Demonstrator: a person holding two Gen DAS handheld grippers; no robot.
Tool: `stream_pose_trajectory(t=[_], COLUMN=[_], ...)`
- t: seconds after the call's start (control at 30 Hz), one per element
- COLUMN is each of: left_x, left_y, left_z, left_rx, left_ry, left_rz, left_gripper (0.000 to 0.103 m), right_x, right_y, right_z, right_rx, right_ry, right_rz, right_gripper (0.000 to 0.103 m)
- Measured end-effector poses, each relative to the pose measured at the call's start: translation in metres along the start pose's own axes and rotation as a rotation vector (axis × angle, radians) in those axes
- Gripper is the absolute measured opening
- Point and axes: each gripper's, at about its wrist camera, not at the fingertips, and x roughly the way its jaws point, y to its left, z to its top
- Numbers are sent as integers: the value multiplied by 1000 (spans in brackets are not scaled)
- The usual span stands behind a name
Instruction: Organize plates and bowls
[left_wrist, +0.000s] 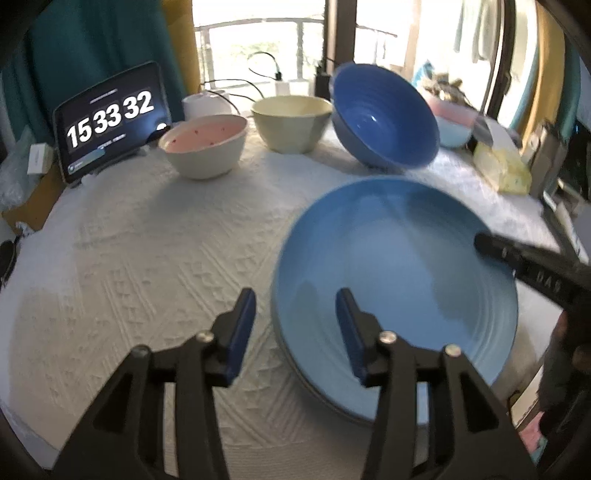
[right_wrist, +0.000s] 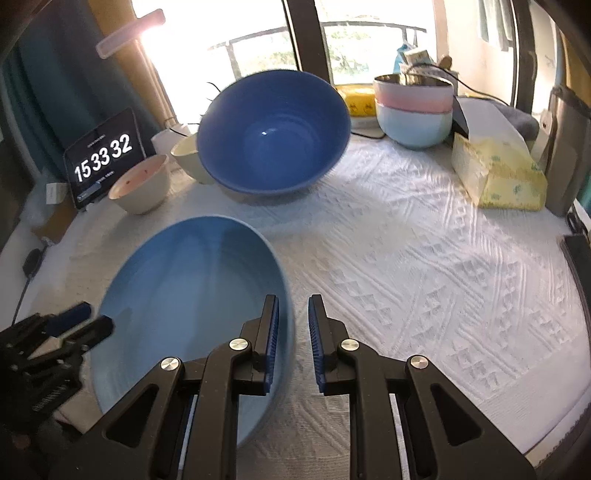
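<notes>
A white embossed cloth (right_wrist: 424, 258) covers the table, with wide bare room on its right half and the near left. The light blue plate (left_wrist: 399, 280) lies near the front edge. The left gripper (left_wrist: 295, 332) has its jaws spread astride the plate's left rim, not pressing. The right gripper (right_wrist: 293, 343) has its jaws nearly together across the right rim. Behind stands a tilted dark blue bowl (right_wrist: 273, 133), then a cream bowl (left_wrist: 291, 122) and a pink-lined bowl (left_wrist: 205, 144). A tablet (left_wrist: 110, 118) reads "15 33 32".
</notes>
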Motion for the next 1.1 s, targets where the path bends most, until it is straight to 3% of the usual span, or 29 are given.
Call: stream_pose_trajectory(t=[0.1,0.27,0.37,0.67,0.83,1.1], left_x=[2,5,9,23,28,34], left_y=[7,14,13,14,14,14], left_z=[1,2,2,0,-2,-1], left_rx=[-16,-45,-46,-51,-63,-73], left_ry=[3,8,13,46,54,44], left_rz=[18,30,29,20,-21,-83], left_gripper=[47,47,47,48,64,67], right_x=[0,2,3,7,11,19], right_y=[-2,-7,-11,-13,-10,1], right_z=[1,1,0,-4,-5,-8], right_rx=[13,44,53,73,83,100], right_ry=[2,18,18,38,47,60], right_rz=[9,5,11,27,43,120], right_gripper=[19,38,41,44,45,48])
